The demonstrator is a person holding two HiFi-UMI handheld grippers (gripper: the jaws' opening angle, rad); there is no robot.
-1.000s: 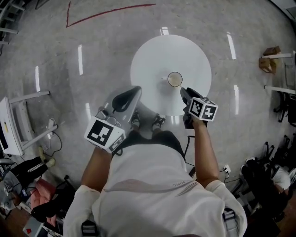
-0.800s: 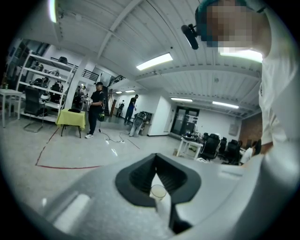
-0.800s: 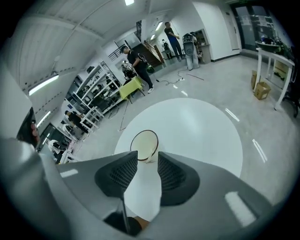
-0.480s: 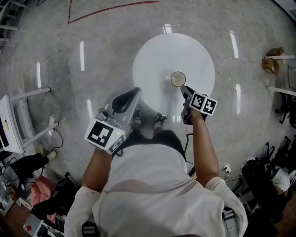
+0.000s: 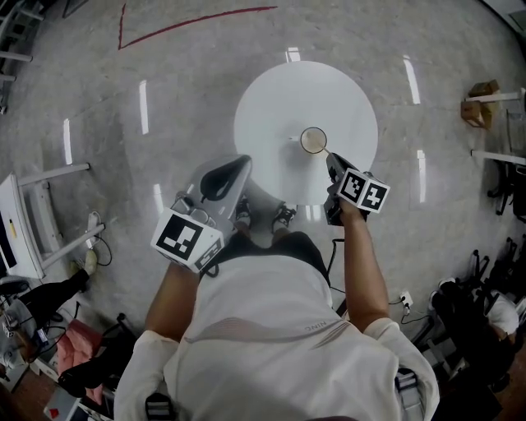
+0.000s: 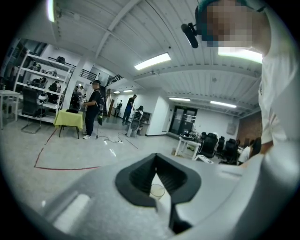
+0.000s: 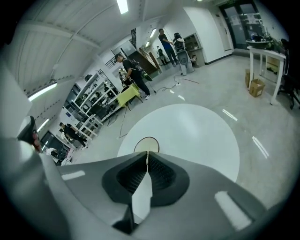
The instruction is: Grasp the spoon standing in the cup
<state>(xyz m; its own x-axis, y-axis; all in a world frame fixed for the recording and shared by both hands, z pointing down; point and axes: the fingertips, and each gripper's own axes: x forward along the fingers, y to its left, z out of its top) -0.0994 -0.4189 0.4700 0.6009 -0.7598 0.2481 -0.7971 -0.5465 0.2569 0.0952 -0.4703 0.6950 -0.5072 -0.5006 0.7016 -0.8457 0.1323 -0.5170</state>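
A round white table (image 5: 271, 107) carries a clear cup (image 5: 313, 141) with pale liquid near its front right. A thin spoon (image 5: 325, 152) stands in the cup, its handle leaning back toward me. My right gripper (image 5: 330, 159) is just behind the cup, jaws pressed together on the handle's tip. In the right gripper view the cup (image 7: 146, 144) lies straight ahead of the right gripper (image 7: 147, 157). My left gripper (image 5: 244, 158) hovers at the table's front left edge, shut and empty. Its own view shows the cup (image 6: 157, 191) through the gap behind the left gripper's (image 6: 156, 168) touching tips.
My feet (image 5: 261, 217) stand under the table's near edge. A red tape line (image 5: 189, 20) marks the floor beyond. A cardboard box (image 5: 479, 112) sits at the right, a white stand (image 5: 25, 222) and cables at the left. People stand by a yellow-covered table (image 6: 68, 119).
The right gripper's jaws have gone from open beside the cup to closed on the spoon handle. The left gripper has stayed where it was.
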